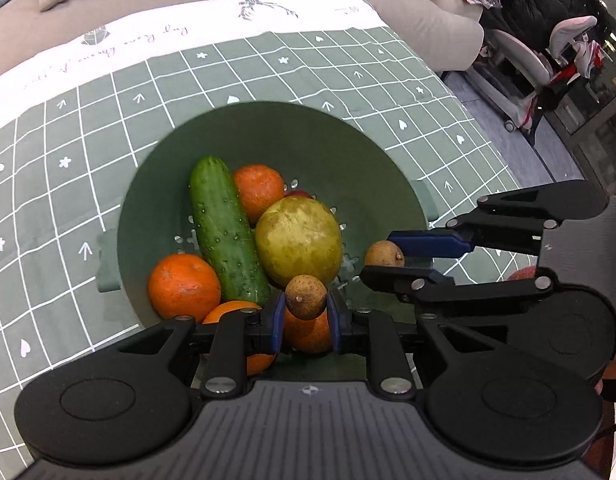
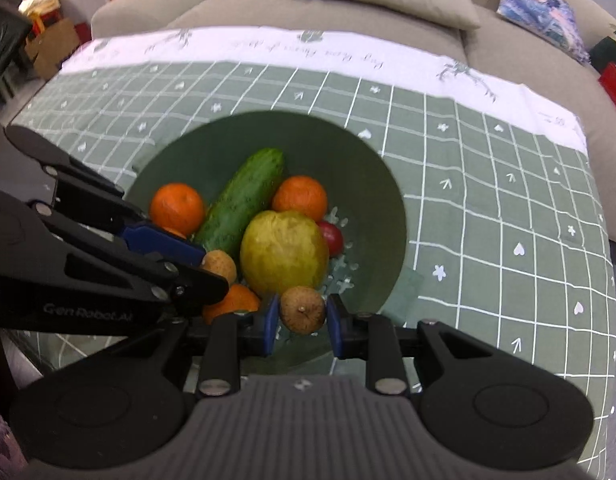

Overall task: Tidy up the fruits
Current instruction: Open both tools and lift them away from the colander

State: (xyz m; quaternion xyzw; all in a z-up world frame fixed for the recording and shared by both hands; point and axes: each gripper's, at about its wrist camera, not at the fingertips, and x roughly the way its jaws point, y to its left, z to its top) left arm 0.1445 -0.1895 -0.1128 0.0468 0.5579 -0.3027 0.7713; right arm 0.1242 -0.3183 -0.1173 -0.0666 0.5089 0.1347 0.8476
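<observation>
- Each claw pinches a small brown fruit over the green bowl: left claw, left fruit; right claw, right fruit.
- Bowl holds cucumber, oranges, pear; bare floor lies right of them.
- Checked cloth covers the worktop; sofa behind.

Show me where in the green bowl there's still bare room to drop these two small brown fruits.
Bare floor shows on the bowl side right of the big yellow-green fruit and red fruit, and along its far wall beyond the cucumber. The middle and left are crowded with oranges. Each tool grips one small brown fruit.
</observation>
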